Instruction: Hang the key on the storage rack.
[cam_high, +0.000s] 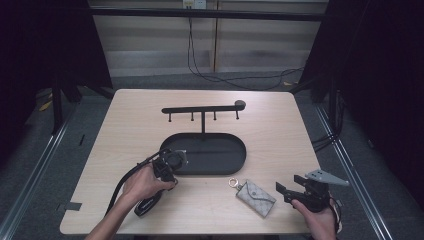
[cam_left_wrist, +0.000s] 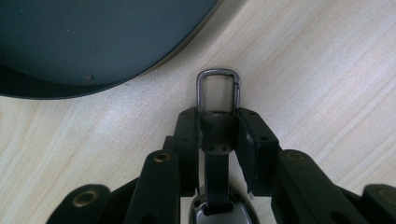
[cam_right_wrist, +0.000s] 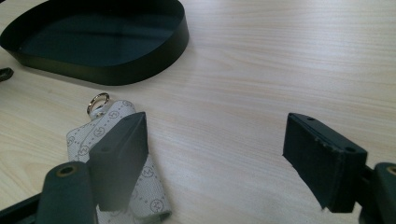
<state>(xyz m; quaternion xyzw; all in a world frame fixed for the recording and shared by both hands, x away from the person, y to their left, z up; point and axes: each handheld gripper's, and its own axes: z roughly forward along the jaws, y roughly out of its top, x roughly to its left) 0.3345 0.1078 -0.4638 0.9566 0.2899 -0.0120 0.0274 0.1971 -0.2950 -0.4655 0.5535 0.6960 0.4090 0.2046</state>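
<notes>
Left gripper (cam_left_wrist: 219, 128) clenched on black key fob's metal clasp (cam_left_wrist: 218, 88); hanging on black hook stand (cam_high: 202, 109) remained. Right gripper (cam_right_wrist: 224, 158) released, empty.

A: What lies between the left gripper (cam_left_wrist: 219, 122) jaws?
B: A dull grey metal clasp (cam_left_wrist: 218, 88) on a matt black strap (cam_left_wrist: 217, 179); the jaw pads look like matt black plastic.

A: And beside the right gripper (cam_right_wrist: 219, 158)?
B: A pale patterned pouch (cam_right_wrist: 112, 154), cloth-like, with a shiny metal ring (cam_right_wrist: 97, 101). Beyond it, a smooth matt black tray (cam_right_wrist: 140, 70) on the pale wood-grain table (cam_right_wrist: 261, 70).
</notes>
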